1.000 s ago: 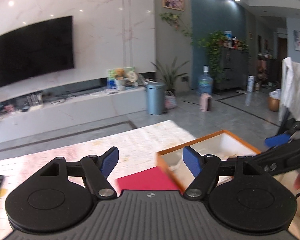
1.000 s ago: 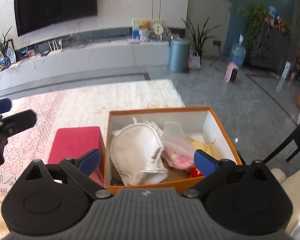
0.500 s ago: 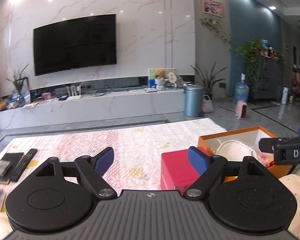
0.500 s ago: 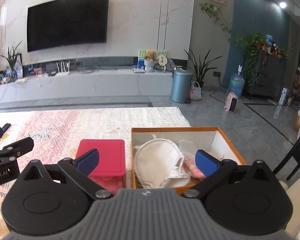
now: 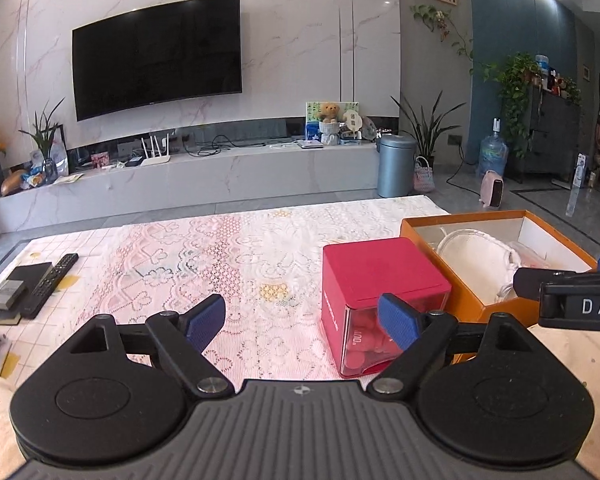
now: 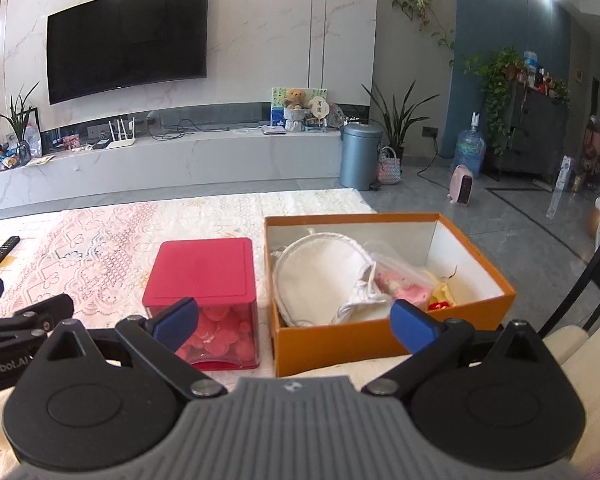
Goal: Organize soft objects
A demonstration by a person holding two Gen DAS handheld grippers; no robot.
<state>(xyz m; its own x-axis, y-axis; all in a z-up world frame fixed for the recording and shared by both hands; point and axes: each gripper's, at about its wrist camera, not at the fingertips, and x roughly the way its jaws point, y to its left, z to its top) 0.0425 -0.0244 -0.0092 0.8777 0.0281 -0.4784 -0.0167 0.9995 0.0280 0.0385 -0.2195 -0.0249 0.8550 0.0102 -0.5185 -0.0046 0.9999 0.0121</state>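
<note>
left tongs (image 5: 300, 320) gape, released, over the desk (image 5: 228, 248). right tongs (image 6: 294, 322) spread, grasping nothing. at their one o'clock, in the box (image 6: 380, 340), the white pouch (image 6: 320, 280) looks light, floppy; pinch its bunched edge.

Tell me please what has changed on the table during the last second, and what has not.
Both views pulled back from the orange box, and the red container now shows whole in both. The left tool opened a little wider; the right tool stayed open. Neither took hold of or let go of anything. The box, the white pouch inside it and the red container did not move.
</note>
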